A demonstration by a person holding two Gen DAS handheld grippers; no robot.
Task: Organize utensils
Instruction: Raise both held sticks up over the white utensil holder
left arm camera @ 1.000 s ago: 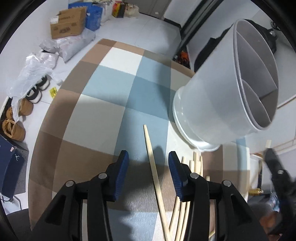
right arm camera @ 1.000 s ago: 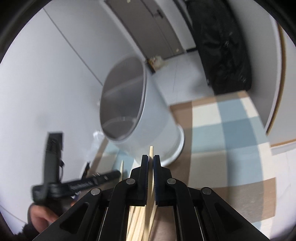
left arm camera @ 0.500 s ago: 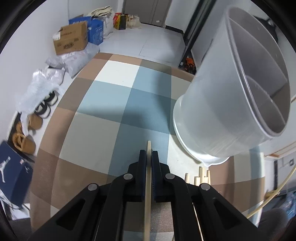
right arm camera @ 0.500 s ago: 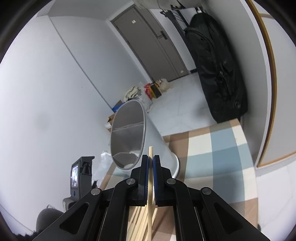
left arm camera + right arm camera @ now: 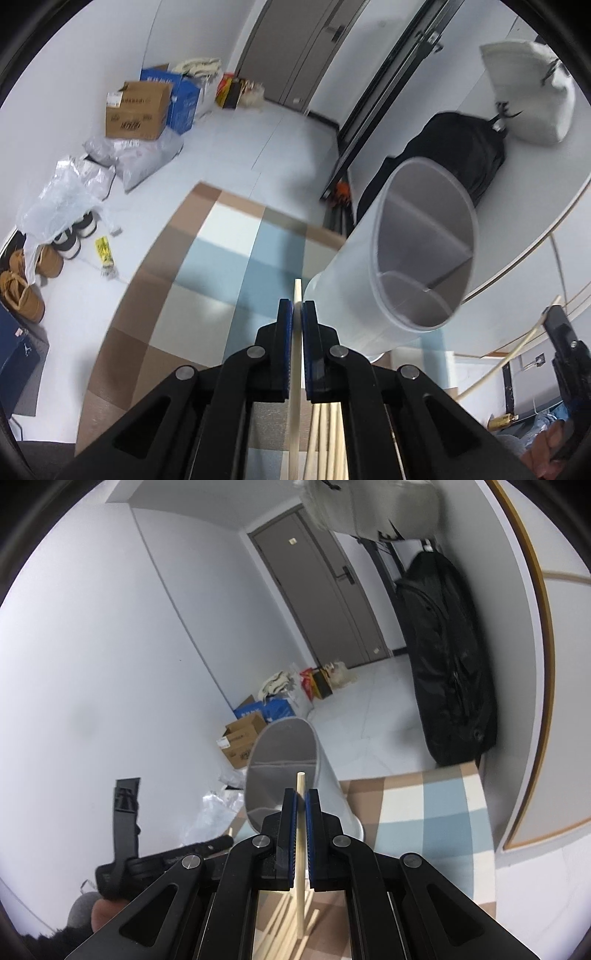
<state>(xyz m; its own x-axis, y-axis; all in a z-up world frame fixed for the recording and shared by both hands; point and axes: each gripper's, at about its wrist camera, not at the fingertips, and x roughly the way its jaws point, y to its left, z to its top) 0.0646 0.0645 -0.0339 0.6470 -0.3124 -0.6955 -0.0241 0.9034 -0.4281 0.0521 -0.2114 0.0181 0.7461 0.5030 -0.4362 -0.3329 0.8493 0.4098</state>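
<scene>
Checked table (image 5: 207, 258) below; each gripper (image 5: 296, 317) (image 5: 301, 806) clamps a chopstick (image 5: 294, 406) (image 5: 300, 849), next needing aim into the white holder (image 5: 399, 280) at centre frame.

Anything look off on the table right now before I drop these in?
Nothing damaged or spilled. The white utensil holder stands upright with its compartments empty. Each hand-held gripper, left and right, pinches one chopstick. More loose chopsticks lie bunched on the checked cloth.

Holder (image 5: 388, 295): on the cloth (image 5: 207, 280), right of the left gripper (image 5: 296, 317).
Chopstick (image 5: 296, 295): between its pads.
Loose chopsticks (image 5: 328, 435): on the cloth, below.
Boxes (image 5: 136, 107): on the floor, behind the cloth.
</scene>
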